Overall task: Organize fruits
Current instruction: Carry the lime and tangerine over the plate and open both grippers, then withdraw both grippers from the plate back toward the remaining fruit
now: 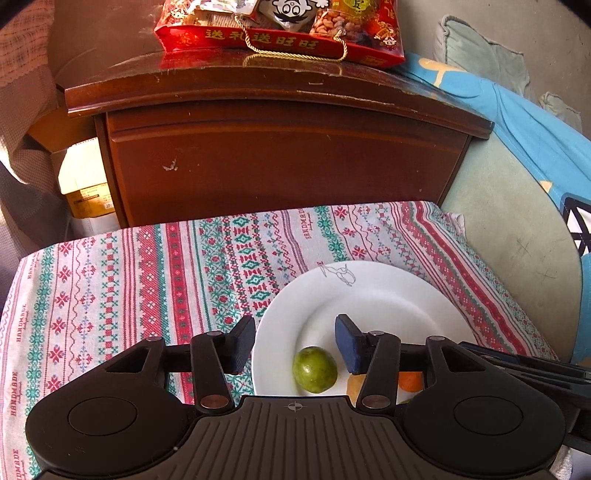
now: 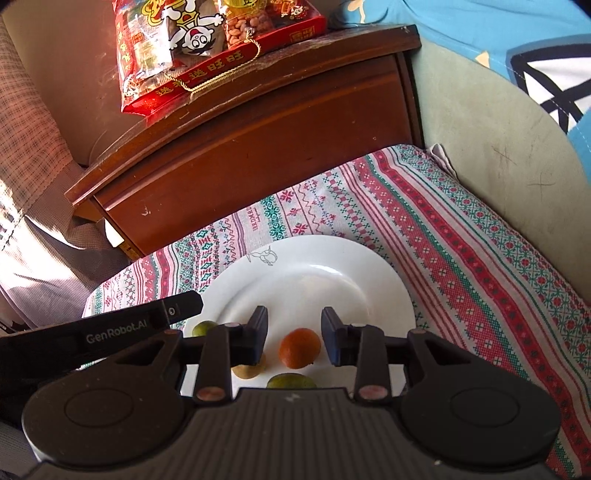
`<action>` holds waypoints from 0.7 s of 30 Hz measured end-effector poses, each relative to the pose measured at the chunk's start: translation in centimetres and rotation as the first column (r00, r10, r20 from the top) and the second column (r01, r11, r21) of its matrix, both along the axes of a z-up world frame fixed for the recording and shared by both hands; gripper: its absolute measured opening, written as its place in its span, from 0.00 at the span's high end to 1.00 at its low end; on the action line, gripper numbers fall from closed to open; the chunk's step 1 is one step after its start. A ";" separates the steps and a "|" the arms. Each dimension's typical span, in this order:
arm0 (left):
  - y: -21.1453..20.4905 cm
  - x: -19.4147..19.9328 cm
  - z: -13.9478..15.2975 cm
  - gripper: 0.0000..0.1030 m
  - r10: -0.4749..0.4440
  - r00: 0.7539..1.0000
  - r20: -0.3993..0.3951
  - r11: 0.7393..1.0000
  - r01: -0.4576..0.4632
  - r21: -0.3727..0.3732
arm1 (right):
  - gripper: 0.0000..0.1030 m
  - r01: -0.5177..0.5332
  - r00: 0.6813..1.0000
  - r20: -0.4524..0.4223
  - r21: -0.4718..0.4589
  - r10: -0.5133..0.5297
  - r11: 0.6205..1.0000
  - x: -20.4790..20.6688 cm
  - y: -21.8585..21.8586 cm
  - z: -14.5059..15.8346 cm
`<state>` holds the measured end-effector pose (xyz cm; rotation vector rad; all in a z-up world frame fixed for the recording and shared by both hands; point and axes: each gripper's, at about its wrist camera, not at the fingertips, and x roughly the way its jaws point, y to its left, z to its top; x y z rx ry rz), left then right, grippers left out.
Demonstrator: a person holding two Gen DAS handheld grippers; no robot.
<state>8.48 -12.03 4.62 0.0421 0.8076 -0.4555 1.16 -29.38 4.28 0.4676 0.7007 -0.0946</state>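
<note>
A white plate (image 1: 369,295) lies on a patterned cloth. On its near part sit a green fruit (image 1: 315,369), an orange fruit (image 1: 410,381) and a yellow-brown fruit (image 1: 355,387) partly hidden by my finger. My left gripper (image 1: 295,345) is open above the plate's near left rim, over the green fruit, holding nothing. In the right wrist view the plate (image 2: 314,280) holds the orange fruit (image 2: 299,348), the yellow-brown fruit (image 2: 248,369), and two green fruits (image 2: 291,381) (image 2: 204,328). My right gripper (image 2: 294,339) is open, its fingers either side of the orange fruit.
The red, green and white patterned cloth (image 1: 129,288) covers the surface. A dark wooden cabinet (image 1: 277,147) stands behind it with a red snack bag (image 1: 280,29) on top. A pale green padded edge (image 2: 480,122) and blue bedding (image 1: 517,122) lie to the right. The left gripper's body (image 2: 110,328) reaches in at left.
</note>
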 end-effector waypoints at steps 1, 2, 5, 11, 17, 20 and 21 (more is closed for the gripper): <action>0.1 0.1 0.3 0.53 0.007 1.000 -0.005 1.000 -0.007 -0.006 | 0.67 0.001 1.000 0.003 0.004 -0.001 1.000 0.0 -0.1 0.1; 0.3 0.1 0.6 0.53 0.014 1.000 -0.011 1.000 -0.014 -0.016 | 0.67 0.002 1.000 0.007 0.005 -0.002 1.000 0.0 -0.1 0.3; 0.8 0.0 1.4 0.52 0.023 0.999 -0.031 0.999 -0.024 -0.049 | 0.66 -0.007 1.000 0.013 -0.004 0.007 1.000 -0.2 0.0 0.6; 2.3 -1.1 2.4 0.52 0.053 0.998 -0.038 0.997 -0.055 -0.047 | 0.66 -0.048 0.999 0.026 -0.014 0.048 0.999 -0.8 0.9 1.3; 4.7 -1.8 3.3 0.51 0.102 0.994 -0.028 0.993 -0.103 -0.057 | 0.64 -0.086 0.995 0.037 -0.035 0.087 0.996 -1.6 2.0 2.1; 5.6 -2.1 3.4 0.46 0.116 0.993 -0.033 0.992 -0.117 -0.046 | 0.64 -0.100 0.994 0.038 -0.032 0.102 0.994 -2.1 2.3 2.1; 5.9 -2.3 3.4 0.44 0.118 0.993 -0.029 0.992 -0.120 -0.041 | 0.64 -0.106 0.994 0.037 -0.032 0.107 0.994 -2.2 2.4 2.1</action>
